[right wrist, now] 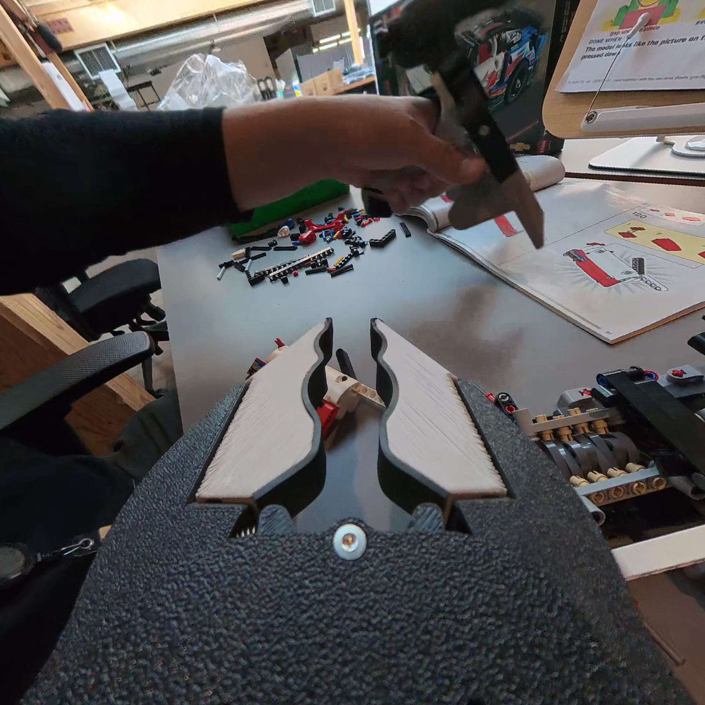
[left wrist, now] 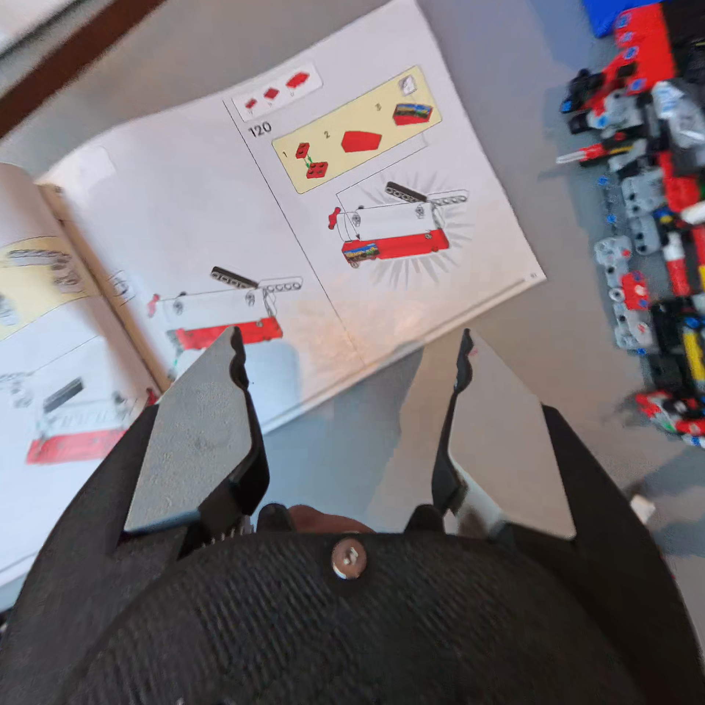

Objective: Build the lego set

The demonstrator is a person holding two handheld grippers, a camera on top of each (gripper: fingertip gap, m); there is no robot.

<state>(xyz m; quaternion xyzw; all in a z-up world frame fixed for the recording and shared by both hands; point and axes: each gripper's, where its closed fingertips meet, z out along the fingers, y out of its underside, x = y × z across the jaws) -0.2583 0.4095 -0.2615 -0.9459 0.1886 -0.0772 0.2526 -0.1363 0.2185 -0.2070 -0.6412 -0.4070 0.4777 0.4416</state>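
Note:
My left gripper [left wrist: 351,339] is open and empty, hovering over the open instruction booklet [left wrist: 213,213] on the grey table. The partly built red, black and grey lego car [left wrist: 648,236] lies to its right. In the right wrist view a hand holds the left gripper [right wrist: 503,225] above the booklet [right wrist: 564,301]. My right gripper [right wrist: 351,324] is low near the table's front edge, jaws a little apart. A small white and red sub-assembly [right wrist: 343,385] lies on the table under them, partly hidden by the left finger [right wrist: 267,419].
A pile of loose lego pieces [right wrist: 305,251] lies at the far side of the table by a green object [right wrist: 293,206]. The car chassis [right wrist: 610,438] sits right of my right gripper. The set's box [right wrist: 507,57] and a document stand [right wrist: 629,114] are behind the booklet. Office chairs [right wrist: 95,366] stand left.

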